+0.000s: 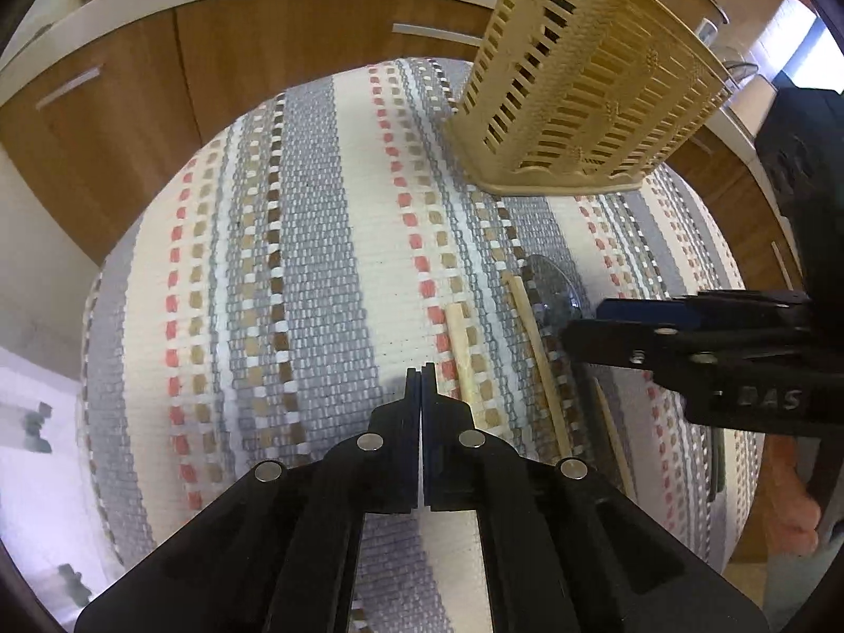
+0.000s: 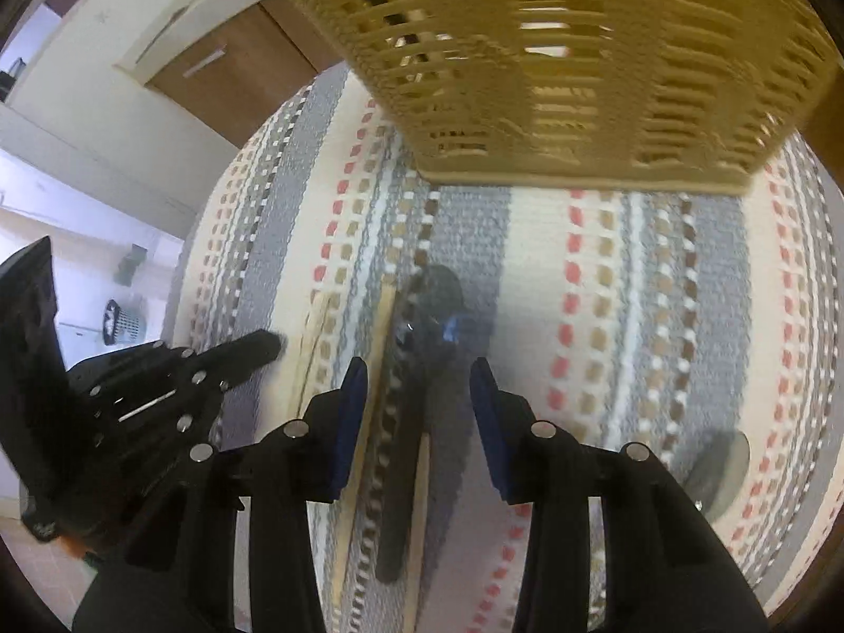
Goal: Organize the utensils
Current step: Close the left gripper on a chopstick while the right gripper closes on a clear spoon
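A beige slotted utensil basket (image 1: pixel 585 100) stands at the far side of a striped woven mat (image 1: pixel 316 242). A clear grey plastic spoon (image 1: pixel 554 290) and several wooden chopsticks (image 1: pixel 464 358) lie on the mat in front of it. My left gripper (image 1: pixel 421 385) is shut and empty, just left of the chopsticks. My right gripper (image 2: pixel 418 385) is open and hovers over the spoon (image 2: pixel 422 327), its fingers either side of the spoon's neck; it also shows from the side in the left wrist view (image 1: pixel 580 327). The basket (image 2: pixel 554 63) looms close ahead in the right wrist view.
Wooden cabinets (image 1: pixel 158 84) with a white worktop lie beyond the mat. A second grey spoon bowl (image 2: pixel 722 469) lies on the mat to the right. A small bin (image 2: pixel 124 322) stands on the tiled floor to the left. The left gripper (image 2: pixel 253 351) shows in the right wrist view.
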